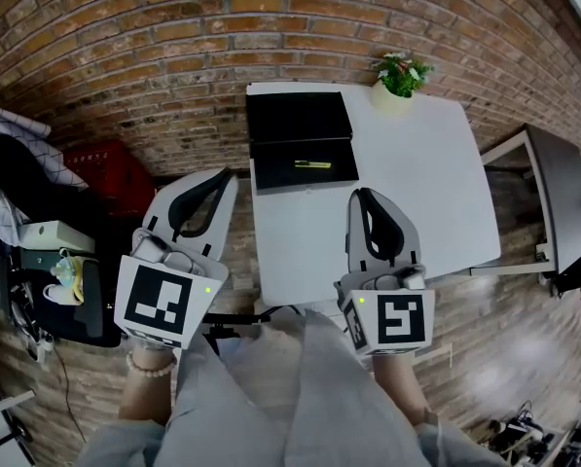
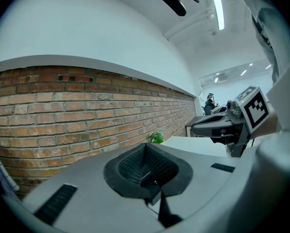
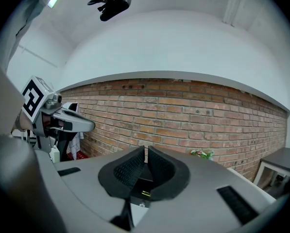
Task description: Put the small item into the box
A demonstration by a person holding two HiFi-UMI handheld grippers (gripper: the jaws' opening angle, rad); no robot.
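A black box lies open at the far left of the white table, its lid folded back toward the wall. The small yellow-green item rests in the box's near half. It also shows low between the jaws as a yellow-green speck in the right gripper view. My right gripper hovers over the table's near part, just right of the box, with jaws together and nothing in them. My left gripper hangs left of the table, off its edge, also shut and empty.
A small potted plant stands at the table's far edge by the brick wall. A red crate and a cluttered dark shelf sit on the left. A grey desk stands to the right.
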